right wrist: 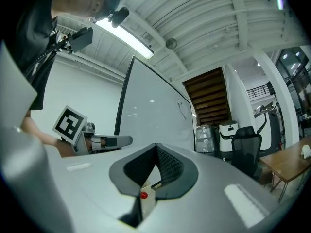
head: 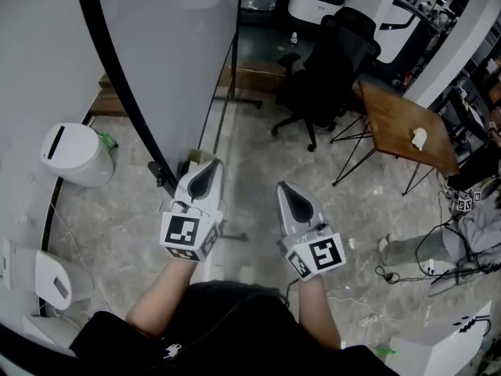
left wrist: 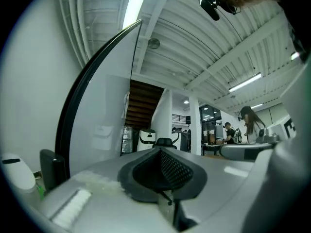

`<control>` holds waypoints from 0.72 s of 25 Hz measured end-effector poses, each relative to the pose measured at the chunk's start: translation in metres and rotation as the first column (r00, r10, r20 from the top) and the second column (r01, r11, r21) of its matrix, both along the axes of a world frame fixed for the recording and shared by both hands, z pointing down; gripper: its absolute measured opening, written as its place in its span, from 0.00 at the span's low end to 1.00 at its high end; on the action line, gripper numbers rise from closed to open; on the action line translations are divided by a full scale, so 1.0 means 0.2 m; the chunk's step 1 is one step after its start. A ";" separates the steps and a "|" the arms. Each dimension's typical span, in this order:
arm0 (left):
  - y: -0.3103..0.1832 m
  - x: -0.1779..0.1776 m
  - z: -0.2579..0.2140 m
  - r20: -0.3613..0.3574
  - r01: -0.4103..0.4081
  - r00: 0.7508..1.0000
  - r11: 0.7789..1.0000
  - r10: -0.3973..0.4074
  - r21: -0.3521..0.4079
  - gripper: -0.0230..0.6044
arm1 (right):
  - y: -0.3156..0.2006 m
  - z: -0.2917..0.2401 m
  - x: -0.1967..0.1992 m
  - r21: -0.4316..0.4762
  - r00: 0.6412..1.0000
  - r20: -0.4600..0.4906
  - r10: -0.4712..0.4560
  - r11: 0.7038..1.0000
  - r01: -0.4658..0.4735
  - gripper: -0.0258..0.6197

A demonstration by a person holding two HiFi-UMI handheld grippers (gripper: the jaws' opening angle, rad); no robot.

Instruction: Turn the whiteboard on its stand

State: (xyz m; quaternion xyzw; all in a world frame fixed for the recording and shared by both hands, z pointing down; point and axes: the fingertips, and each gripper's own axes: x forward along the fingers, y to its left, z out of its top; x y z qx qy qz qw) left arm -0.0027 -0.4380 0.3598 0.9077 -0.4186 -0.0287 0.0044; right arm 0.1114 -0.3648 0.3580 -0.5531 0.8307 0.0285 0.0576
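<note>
White, with a black frame, the whiteboard point(head: 172, 53) stood in the upper left of the head view, on the grey stone floor point(head: 258, 159). My left gripper point(head: 205, 168) was just beside its lower black edge, jaws pressed together and holding nothing. My right gripper point(head: 288, 189) was at the lower centre, apart from the board, its jaws also together and empty.

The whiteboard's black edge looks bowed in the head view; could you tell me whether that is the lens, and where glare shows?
Head view: the large white board with a black frame bows from wide-angle distortion, under even light. Left gripper view: black vignetted corners; the long ceiling strip light is blown out. Right gripper view: small light reflections dot the board.
</note>
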 end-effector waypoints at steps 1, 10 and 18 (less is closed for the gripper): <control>0.00 0.01 0.02 0.001 -0.006 1.000 1.000 0.006 -0.007 0.04 | 0.00 0.00 0.01 -0.001 1.000 -0.003 0.006 1.000 -0.006 0.05; -0.02 0.14 0.15 -0.015 -0.044 0.999 0.996 0.043 -0.074 0.04 | -0.05 0.07 0.05 -0.035 0.999 0.013 0.038 0.999 -0.037 0.05; -0.03 0.22 0.25 0.024 -0.051 0.998 0.997 0.052 -0.065 0.04 | -0.08 0.12 0.07 -0.067 0.998 0.011 0.068 0.996 -0.067 0.05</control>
